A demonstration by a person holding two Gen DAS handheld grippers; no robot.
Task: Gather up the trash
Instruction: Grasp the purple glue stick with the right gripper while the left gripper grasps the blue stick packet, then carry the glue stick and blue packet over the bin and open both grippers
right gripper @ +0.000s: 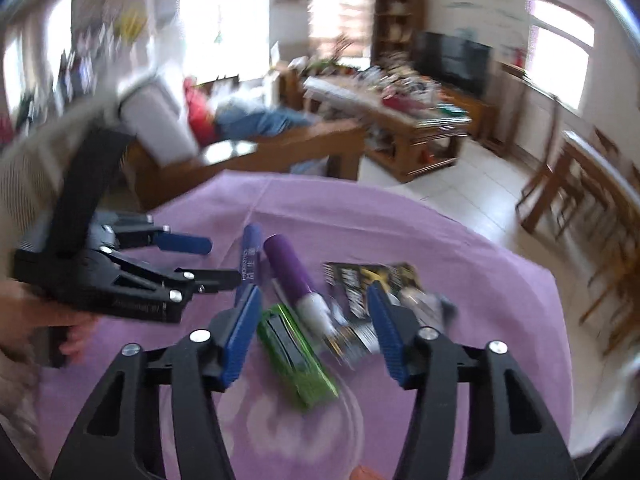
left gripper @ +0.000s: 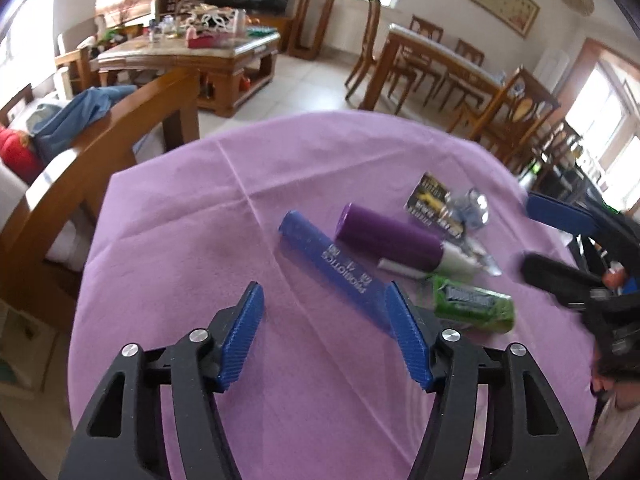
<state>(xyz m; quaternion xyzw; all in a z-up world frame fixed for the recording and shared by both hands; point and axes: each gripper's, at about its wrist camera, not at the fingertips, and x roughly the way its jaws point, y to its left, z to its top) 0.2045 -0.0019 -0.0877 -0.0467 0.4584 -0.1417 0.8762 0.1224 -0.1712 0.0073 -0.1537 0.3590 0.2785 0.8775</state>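
A table point(left gripper: 168, 240) draped in a lilac cloth is seen from both wrist views, and the trash is gathered in a loose cluster toward its right half in the left wrist view. A blue tube point(left gripper: 332, 268) lies diagonally, its near end just beside the right finger of the left gripper point(left gripper: 324, 312). Just right of it a purple tube point(left gripper: 388, 240) with a white cap lies roughly parallel. A green wrapper point(left gripper: 474, 306) rests nearer, right of the blue tube's near end, and a black-and-yellow wrapper point(left gripper: 434, 204) with crumpled clear plastic lies at the far side of the cluster.

The left gripper's fingers are held partly apart above the cloth; nothing is gripped between them. The right gripper point(right gripper: 316, 320) is likewise seen with fingers partly spread and nothing pressed by the pads; the green wrapper point(right gripper: 296, 360) and the purple tube's point(right gripper: 292, 272) capped end are seen in the gap below. A clear round dish point(right gripper: 352, 408) is faintly made out under the wrapper, though blur leaves its outline uncertain.

Bare cloth is left across the near and left parts of the table. The far edge curves away to tiled floor point(left gripper: 304, 80); a wooden sofa arm point(left gripper: 120, 136) stands close at the left edge. The two grippers are held near each other over the cluster.
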